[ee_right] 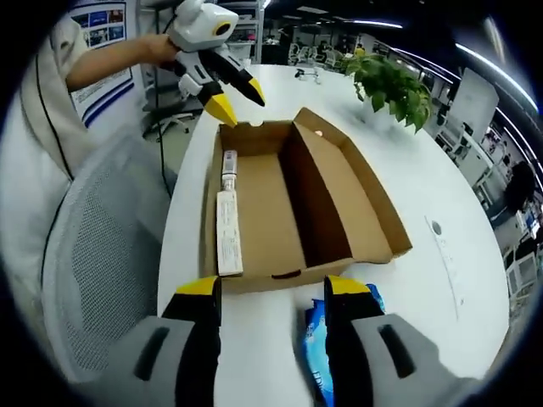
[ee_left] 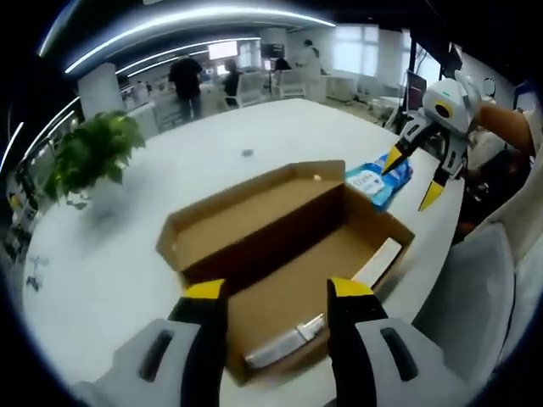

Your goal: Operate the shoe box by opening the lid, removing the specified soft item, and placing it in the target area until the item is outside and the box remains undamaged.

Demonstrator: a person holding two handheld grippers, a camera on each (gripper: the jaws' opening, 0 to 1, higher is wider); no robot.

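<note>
Holding my right gripper (ee_right: 270, 292) open just above the blue soft pack (ee_right: 318, 348), I see it lying on the counter (ee_right: 441, 195) outside the open shoe box (ee_right: 280, 195), near the counter's edge. My left gripper (ee_left: 278, 297) hovers open over the box's other end. A careless swing could dent the cardboard wall or push the pack off the edge.
</note>
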